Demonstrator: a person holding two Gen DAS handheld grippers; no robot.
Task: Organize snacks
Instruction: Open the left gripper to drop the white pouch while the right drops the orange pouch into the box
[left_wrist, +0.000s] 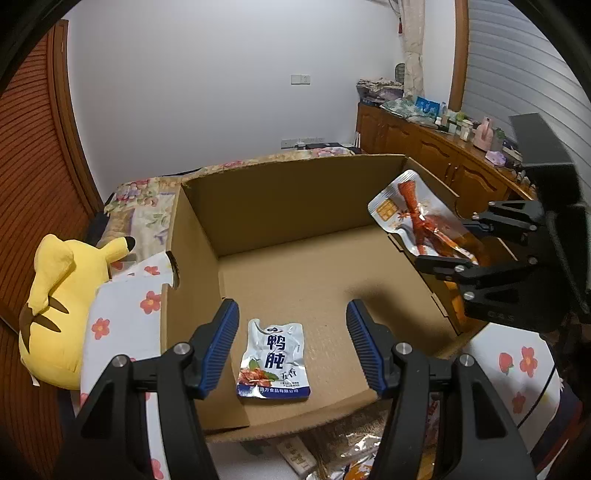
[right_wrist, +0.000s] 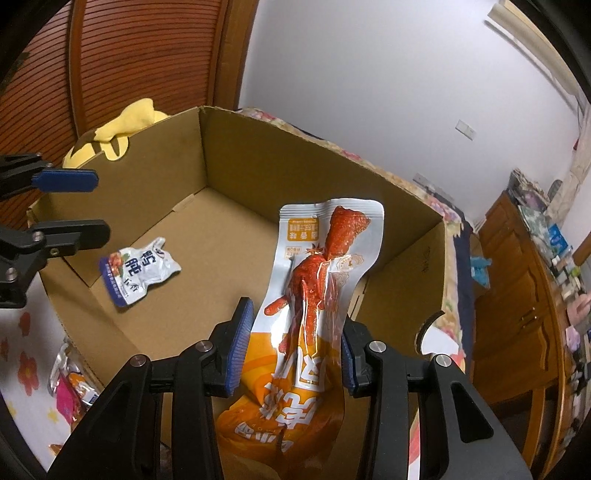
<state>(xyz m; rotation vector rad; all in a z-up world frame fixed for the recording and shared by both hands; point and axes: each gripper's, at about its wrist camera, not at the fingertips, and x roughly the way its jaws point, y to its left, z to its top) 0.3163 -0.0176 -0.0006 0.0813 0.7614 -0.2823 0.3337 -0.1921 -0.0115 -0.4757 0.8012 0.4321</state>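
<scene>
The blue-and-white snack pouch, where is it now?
The blue-and-white snack pouch lies flat on the cardboard box floor, near its front wall.

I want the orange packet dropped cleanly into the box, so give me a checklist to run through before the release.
1. Right tool grips orange snack packet: ok.
2. Packet over the cardboard box opening: ok.
3. Landing floor clear of blue-and-white packet: ok, it lies nearer the left tool.
4. Left tool open, empty, away from the drop path: ok.
5. Packet clear of the box wall: cannot tell.
</scene>
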